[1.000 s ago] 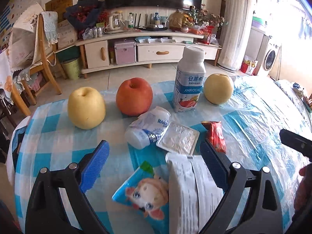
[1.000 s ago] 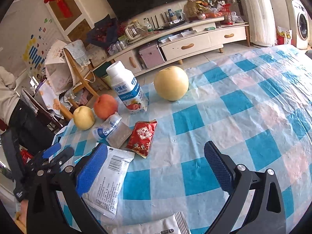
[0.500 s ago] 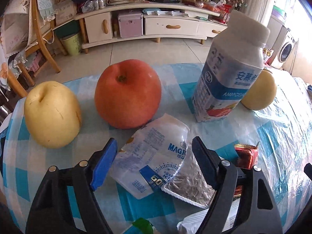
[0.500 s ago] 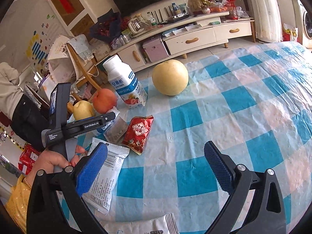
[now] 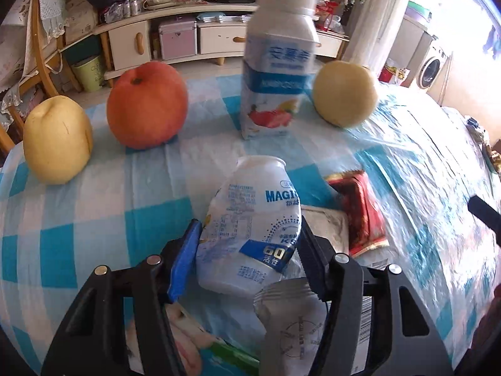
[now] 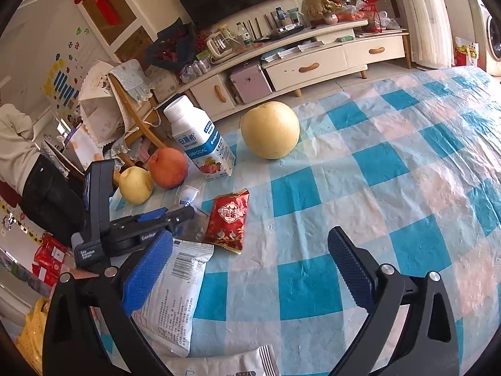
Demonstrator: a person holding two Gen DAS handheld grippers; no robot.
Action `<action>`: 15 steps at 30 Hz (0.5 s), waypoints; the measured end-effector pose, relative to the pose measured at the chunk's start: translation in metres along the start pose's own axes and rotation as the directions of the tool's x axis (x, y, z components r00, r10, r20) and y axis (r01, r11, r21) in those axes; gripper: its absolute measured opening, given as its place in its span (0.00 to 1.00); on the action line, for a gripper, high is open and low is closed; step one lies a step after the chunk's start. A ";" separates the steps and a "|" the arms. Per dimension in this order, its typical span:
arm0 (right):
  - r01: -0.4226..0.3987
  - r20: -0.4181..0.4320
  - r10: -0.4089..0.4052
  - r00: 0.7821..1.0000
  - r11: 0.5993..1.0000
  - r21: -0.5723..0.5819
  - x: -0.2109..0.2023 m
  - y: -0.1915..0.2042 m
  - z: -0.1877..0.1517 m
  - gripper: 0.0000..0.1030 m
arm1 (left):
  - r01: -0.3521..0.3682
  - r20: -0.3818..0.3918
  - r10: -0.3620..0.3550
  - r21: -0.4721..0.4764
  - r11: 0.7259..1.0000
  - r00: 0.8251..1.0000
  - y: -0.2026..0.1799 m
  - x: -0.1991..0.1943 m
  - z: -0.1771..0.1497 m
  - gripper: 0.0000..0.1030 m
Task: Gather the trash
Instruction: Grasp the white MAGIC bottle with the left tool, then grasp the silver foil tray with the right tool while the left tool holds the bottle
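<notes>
The left gripper (image 5: 247,250) has its blue-padded fingers clamped on the sides of a small crumpled white yogurt-drink bottle with blue print (image 5: 250,235), foil lid peeled back and hanging at its near end (image 5: 291,322). The bottle looks raised a bit off the blue-and-white checked plastic tablecloth (image 6: 391,219), though I can't say for sure. The right gripper (image 6: 250,269) is spread wide with nothing between the fingers, hovering over bare cloth.

So progress-wise — one piece of trash is in hand, nothing visibly binned, and I can't spot a bin on the table. What's left, as far as I can see: a flat white barcode-printed wrapper (image 6: 175,294) just beside the right gripper's left pad, a cartoon-face snack pouch (image 5: 188,335) under the left gripper, a red foil snack packet (image 6: 230,222) a little further out, and another white wrapper at the near edge (image 6: 219,366).

Further back stand the yellow pear (image 5: 58,141), red apple (image 5: 147,103), tall white yogurt bottle with cap (image 5: 278,62) and a round yellow pear (image 6: 271,130) — I'd guess those stay.

Room: the right half of the table is wide open; the left cluster is tight, and the far table edge runs right behind the fruit.
</notes>
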State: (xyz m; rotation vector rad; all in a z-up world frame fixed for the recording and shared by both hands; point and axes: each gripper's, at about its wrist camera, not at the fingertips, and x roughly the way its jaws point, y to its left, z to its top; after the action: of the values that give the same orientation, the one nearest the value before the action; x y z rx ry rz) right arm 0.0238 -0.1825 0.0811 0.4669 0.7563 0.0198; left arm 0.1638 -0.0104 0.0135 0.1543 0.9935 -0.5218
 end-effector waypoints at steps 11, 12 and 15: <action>0.045 -0.064 -0.048 0.997 0.998 -0.054 0.012 -0.008 0.001 0.95 | 0.163 -0.051 -0.158 0.104 0.981 0.986 -0.081 -0.035 -0.066 0.47; 0.048 -0.072 -0.051 0.996 0.997 -0.052 0.013 -0.008 0.000 0.95 | 0.167 -0.052 -0.163 0.098 0.981 0.985 -0.084 -0.037 -0.069 0.47; 0.047 -0.093 -0.052 0.994 0.997 -0.055 0.019 -0.011 -0.001 0.95 | 0.123 -0.002 -0.123 0.076 0.990 0.992 -0.081 -0.042 -0.067 0.47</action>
State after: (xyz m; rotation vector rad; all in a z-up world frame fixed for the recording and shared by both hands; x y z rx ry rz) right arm 0.0353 -0.1881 0.0633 0.3984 0.8584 0.0154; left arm 0.0552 -0.0417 0.0204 0.1605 0.9856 -0.6730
